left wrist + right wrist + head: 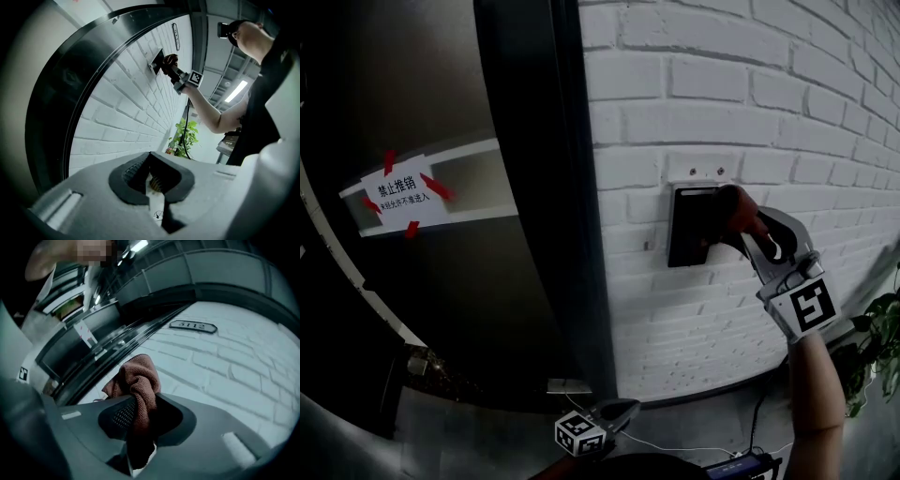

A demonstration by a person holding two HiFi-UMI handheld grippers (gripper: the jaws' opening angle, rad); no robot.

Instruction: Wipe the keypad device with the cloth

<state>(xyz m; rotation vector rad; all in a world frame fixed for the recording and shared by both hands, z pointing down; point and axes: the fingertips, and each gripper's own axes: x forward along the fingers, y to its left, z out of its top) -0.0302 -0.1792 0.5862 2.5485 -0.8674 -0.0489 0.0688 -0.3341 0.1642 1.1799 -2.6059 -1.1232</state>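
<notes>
Keypad device (689, 227) on brick wall (722, 84) — cloth (732, 205) at its right edge, clenched in right tool (742, 223); left tool (151, 196) closed, empty.

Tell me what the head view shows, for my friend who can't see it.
The right gripper holds a reddish-brown cloth against the dark keypad device on a white brick wall. Left of it stands a dark door with a white paper sign taped on. The left gripper hangs low near the bottom edge.
</notes>
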